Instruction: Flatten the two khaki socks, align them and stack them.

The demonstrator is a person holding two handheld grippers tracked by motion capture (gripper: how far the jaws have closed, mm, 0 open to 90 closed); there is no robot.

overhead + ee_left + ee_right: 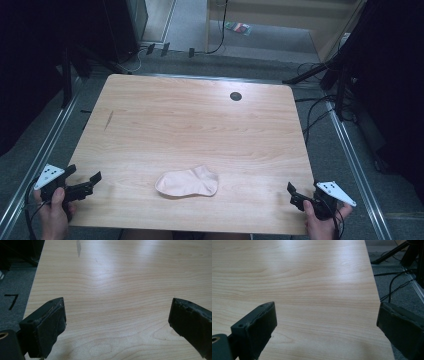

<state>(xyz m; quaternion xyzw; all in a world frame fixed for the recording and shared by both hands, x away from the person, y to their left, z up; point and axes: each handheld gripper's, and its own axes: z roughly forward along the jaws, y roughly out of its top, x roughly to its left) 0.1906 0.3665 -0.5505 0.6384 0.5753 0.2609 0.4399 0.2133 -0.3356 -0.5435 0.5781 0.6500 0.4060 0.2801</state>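
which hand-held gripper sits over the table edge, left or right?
The right hand-held gripper: its gripper view has the table edge running between its open jaws. The left hand-held gripper has wood across its gap.

A pale pink sock [188, 182] lies at six o'clock on the light, wavy-grained wood tabletop [190, 125]; a small black disc [235, 96] sits toward one o'clock. Both grippers' jaws are black.

The worktop [200, 120] is evenly lit from above with soft white glare on the wood, while the surroundings stay very dark and the close jaws look blurred.
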